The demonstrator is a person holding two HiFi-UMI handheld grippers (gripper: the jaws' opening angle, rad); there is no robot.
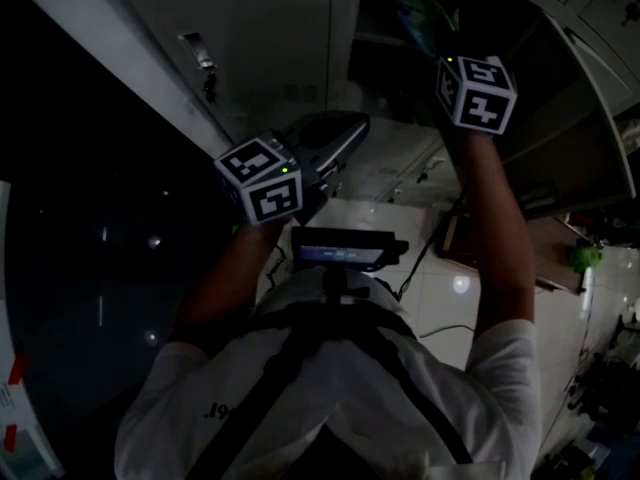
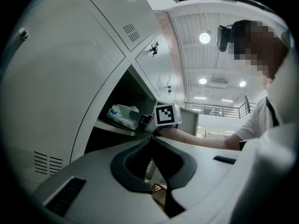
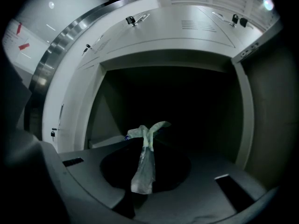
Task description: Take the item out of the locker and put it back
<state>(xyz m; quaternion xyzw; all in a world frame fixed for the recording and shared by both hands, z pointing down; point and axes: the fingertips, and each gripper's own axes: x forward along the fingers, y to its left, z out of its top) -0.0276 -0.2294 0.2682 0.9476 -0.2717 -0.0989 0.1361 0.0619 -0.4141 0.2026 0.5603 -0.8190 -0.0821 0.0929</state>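
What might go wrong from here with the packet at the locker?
The right gripper pinches only a thin flap of the packet, so it may slip or tear free. In the left gripper view the packet lies near the front edge of the shelf; released there, it might drop out.

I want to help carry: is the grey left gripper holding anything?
No, the grey left gripper is shut, nothing between its jaws.
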